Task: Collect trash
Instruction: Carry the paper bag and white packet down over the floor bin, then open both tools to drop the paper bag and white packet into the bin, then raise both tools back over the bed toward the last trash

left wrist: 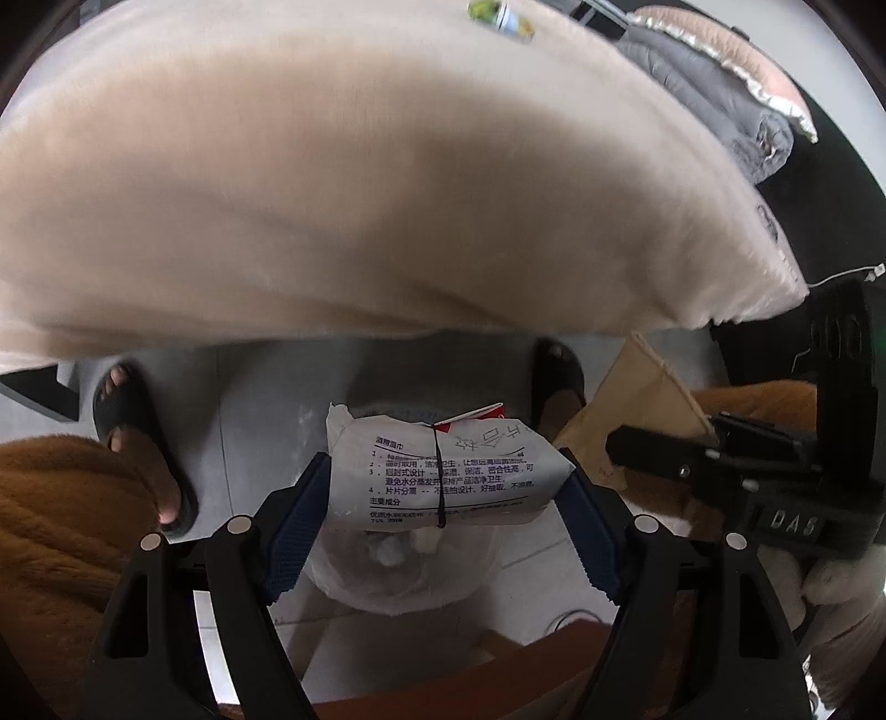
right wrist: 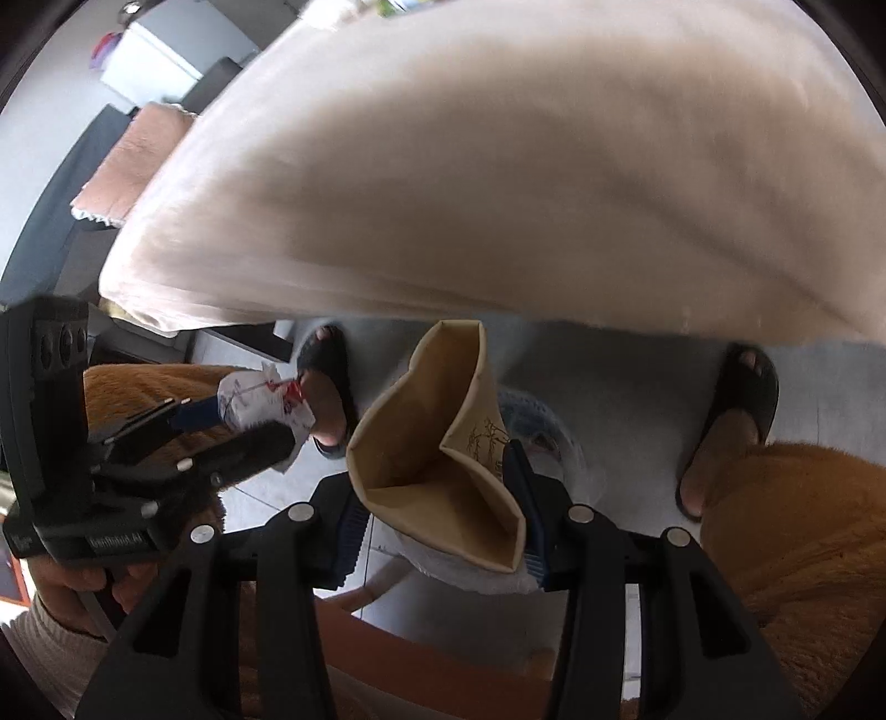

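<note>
Wipes packet [left wrist: 448,471]: centre of left view, pinched between left gripper [left wrist: 443,515] jaws, above the lined bin [left wrist: 398,576].
Paper bag [right wrist: 437,459]: centre of right view, clamped at one wall by right gripper [right wrist: 443,531].
Progress: two pieces collected, neither dropped yet; another wrapper [left wrist: 501,16] remains on the tablecloth [left wrist: 360,194], top of frame.
Pose: both grippers angled down over the floor.

right gripper [right wrist: 440,512] clamps an open tan paper bag [right wrist: 443,443], mouth gaping, near centre | left gripper [right wrist: 243,418] at left grips a crumpled white wipes packet [right wrist: 260,399] | white-lined bin [right wrist: 548,437] on grey floor beneath the bag | beige tablecloth [right wrist: 498,166] overhangs the far side | black sandals [right wrist: 736,410] to either side
</note>
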